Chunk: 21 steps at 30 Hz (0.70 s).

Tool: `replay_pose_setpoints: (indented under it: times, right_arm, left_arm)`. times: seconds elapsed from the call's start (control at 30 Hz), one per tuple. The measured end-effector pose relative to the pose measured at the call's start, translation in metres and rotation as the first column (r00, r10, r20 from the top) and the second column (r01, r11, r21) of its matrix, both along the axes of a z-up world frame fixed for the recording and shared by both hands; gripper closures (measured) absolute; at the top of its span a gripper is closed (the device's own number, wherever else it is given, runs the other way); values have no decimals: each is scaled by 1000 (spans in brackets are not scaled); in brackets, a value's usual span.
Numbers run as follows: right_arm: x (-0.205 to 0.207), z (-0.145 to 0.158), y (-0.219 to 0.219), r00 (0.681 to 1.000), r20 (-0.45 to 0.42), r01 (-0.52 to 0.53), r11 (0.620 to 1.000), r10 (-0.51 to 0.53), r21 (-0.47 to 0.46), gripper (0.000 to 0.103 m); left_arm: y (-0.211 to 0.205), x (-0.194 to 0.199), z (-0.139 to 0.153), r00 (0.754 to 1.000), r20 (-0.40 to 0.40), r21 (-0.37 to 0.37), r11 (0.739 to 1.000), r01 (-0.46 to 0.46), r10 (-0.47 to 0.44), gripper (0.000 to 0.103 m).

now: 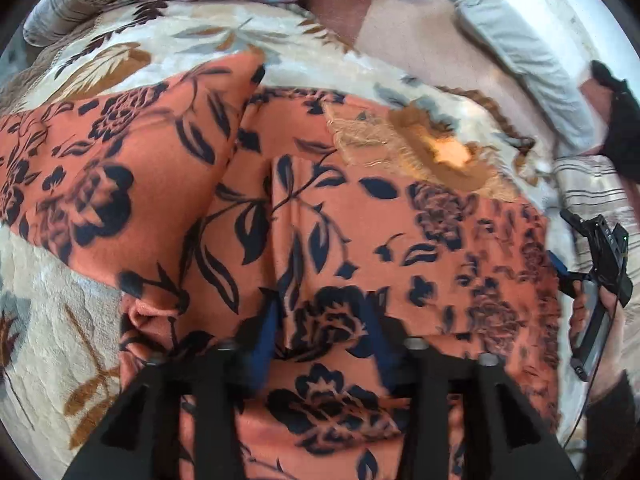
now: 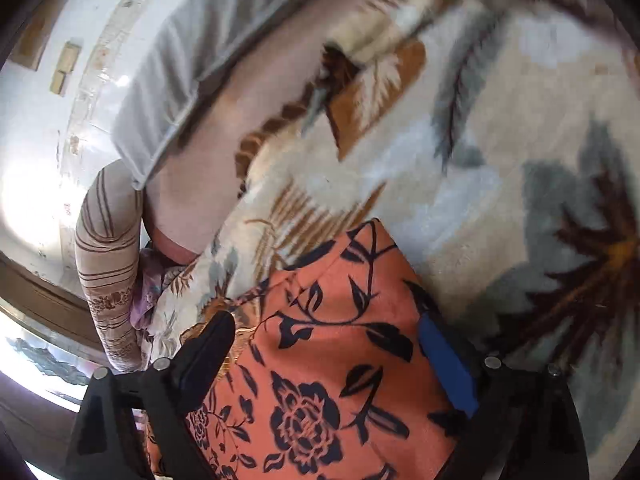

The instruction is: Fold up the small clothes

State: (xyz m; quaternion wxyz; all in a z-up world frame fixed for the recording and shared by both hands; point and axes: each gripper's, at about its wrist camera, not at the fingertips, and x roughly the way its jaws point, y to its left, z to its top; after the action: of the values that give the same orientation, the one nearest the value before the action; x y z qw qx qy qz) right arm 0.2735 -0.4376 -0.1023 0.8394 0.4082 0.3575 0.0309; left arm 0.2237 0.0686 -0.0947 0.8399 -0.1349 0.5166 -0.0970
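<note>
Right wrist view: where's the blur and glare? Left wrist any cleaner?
Right wrist view: motion smear across the top and right of the leaf-print blanket; blown-out glare on the wall at left; orange floral garment stays sharp. Left wrist view: evenly lit, garment mildly soft, one bright patch on the blanket; both show strong fisheye bending and dark corners.

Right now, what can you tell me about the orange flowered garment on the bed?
The garment is soft orange cloth printed with dark navy flowers, leaves and vines. It lies spread over a cream blanket patterned with brown and grey leaves, rumpled, with a raised fold running down its middle and one part stretching off toward the left. The left gripper stands over its near edge, jaws apart with cloth bunched between them. In the right wrist view, a corner of it lies between the open jaws of the right gripper.
</note>
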Motion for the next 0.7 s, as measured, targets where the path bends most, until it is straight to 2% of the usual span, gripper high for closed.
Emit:
replay_pose_setpoints:
  times: [0.07,0.1,0.17,0.2,0.27,0.3,0.33,0.37,0.43,0.5,0.53,0.57,0.63,0.7]
  right_arm:
    - [-23,23,15,997,68,-38,999,40,-37,8]
    - [-36,34,28,993,97,-64,995,71,-77,8]
    - [-69,46,61,973,130,-168,971,191,-167,8]
    - [-89,46,80,961,145,-203,958,235,-202,8]
    - [-116,35,109,944,132,-267,934,303,-236,8]
    - [-127,25,121,938,121,-284,922,324,-265,8]
    - [-137,18,138,935,111,-290,906,337,-307,8]
    - [-153,3,146,930,95,-305,887,356,-347,8]
    - [-158,-20,155,931,42,-322,868,364,-378,8]
    - [-154,-21,157,926,42,-330,857,376,-397,7]
    - [-147,-25,154,924,41,-336,860,379,-385,6]
    - [-149,-27,151,924,34,-341,862,380,-375,6]
    - [-146,-26,144,925,42,-339,871,377,-356,6]
    - [-153,-24,143,925,43,-338,868,378,-364,6]
  left_arm:
    - [15,-8,21,997,69,-18,999,-33,34,47]
    - [30,-14,33,992,111,-66,997,-47,54,44]
    - [65,-28,51,977,173,-156,983,-97,123,26]
    - [87,-33,57,965,197,-190,972,-137,175,23]
    - [142,-42,62,921,215,-240,932,-272,325,22]
    - [169,-43,60,894,198,-262,900,-347,402,22]
    - [205,-43,53,852,150,-311,842,-440,501,22]
    - [232,-42,44,818,101,-354,789,-503,566,22]
    - [286,-37,21,748,-10,-421,675,-606,664,22]
    - [321,-29,3,709,-79,-431,617,-658,701,22]
    - [334,-26,-4,693,-92,-430,599,-675,715,22]
    - [342,-24,-9,690,-100,-430,594,-680,717,22]
    - [349,-14,-16,699,-114,-437,596,-673,706,22]
    - [353,-5,-18,699,-113,-436,597,-674,706,22]
